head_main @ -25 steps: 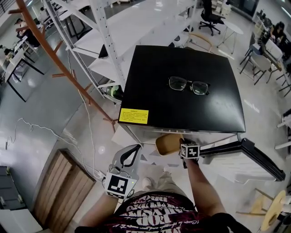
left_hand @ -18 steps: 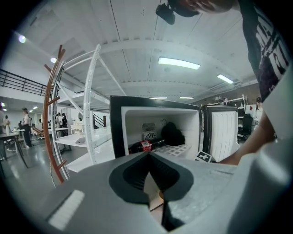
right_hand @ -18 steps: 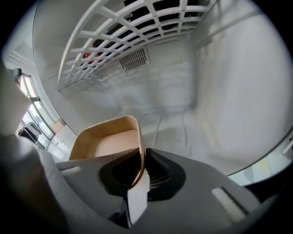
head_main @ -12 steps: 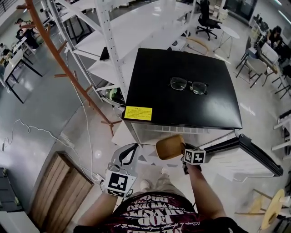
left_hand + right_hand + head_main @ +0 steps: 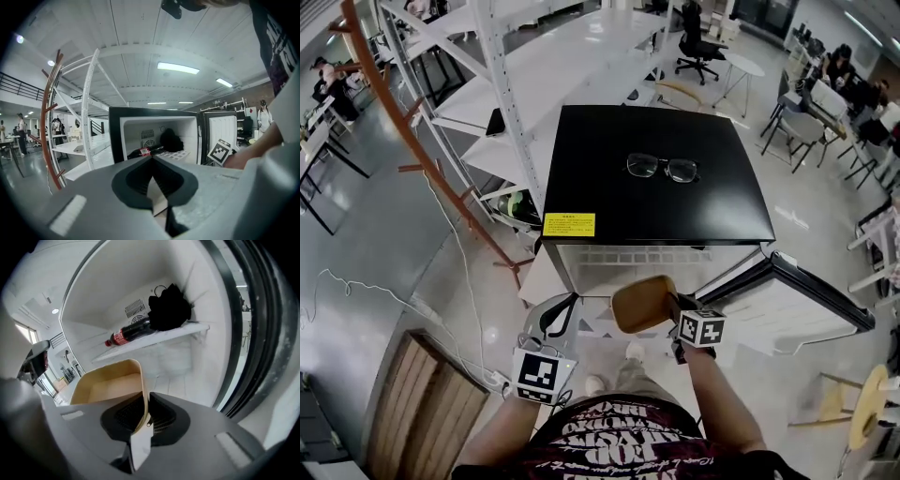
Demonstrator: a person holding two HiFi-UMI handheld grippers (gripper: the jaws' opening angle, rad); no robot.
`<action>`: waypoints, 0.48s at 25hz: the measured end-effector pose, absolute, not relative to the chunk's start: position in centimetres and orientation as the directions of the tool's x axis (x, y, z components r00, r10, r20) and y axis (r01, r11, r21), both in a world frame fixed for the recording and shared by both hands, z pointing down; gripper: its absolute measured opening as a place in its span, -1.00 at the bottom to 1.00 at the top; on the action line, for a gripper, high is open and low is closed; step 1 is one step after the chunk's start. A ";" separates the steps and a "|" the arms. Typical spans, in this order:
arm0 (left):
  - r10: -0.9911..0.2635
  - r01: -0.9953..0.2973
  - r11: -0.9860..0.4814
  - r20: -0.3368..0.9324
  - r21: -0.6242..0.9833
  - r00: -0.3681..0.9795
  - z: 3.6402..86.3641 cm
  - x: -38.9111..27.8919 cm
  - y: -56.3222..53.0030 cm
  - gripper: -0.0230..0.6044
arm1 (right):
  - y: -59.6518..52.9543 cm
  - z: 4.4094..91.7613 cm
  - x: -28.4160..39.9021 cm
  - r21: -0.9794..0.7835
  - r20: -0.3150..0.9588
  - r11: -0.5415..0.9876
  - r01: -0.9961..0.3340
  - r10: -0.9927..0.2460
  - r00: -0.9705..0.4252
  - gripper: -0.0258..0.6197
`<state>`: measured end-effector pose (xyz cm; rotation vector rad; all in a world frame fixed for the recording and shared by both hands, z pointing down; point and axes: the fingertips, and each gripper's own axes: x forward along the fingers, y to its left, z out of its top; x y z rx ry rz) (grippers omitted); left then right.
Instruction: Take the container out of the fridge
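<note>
A small black fridge (image 5: 656,202) stands in front of me with its door (image 5: 787,305) swung open to the right. My right gripper (image 5: 672,309) is shut on the rim of a tan container (image 5: 642,302), holding it just outside the fridge opening. In the right gripper view the container (image 5: 110,383) is empty and its wall is pinched between the jaws of the right gripper (image 5: 143,420). My left gripper (image 5: 555,314) hangs lower left of the fridge, shut with nothing in it; in its own view the left gripper (image 5: 152,161) faces the fridge (image 5: 157,136).
A cola bottle (image 5: 129,333) and a black bundle (image 5: 168,308) lie on the fridge shelf (image 5: 154,338). Glasses (image 5: 661,167) rest on the fridge top. White shelving (image 5: 502,122) stands left, and a wooden panel (image 5: 417,394) lies on the floor.
The right gripper has drawn the tan container back out of the fridge opening, toward me. The left gripper has stayed about where it was.
</note>
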<state>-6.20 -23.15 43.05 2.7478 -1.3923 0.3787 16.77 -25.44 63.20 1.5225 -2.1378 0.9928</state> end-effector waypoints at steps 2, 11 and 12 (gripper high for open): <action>-0.787 -0.796 -0.601 0.228 -0.071 0.574 42.8 -6.2 -22.8 -0.93 | -24.9 62.0 16.9 -0.349 0.606 0.186 -0.918 -0.703 -0.373 -0.75; -0.794 -0.801 -0.594 0.213 -0.074 0.569 41.6 -6.6 -21.3 -0.93 | -21.4 57.4 16.9 -0.386 0.522 0.183 -0.904 -0.765 -0.377 -0.75; -0.794 -0.800 -0.595 0.207 -0.078 0.571 41.4 -6.6 -21.2 -0.93 | -21.1 56.6 16.8 -0.389 0.507 0.186 -0.902 -0.775 -0.378 -0.75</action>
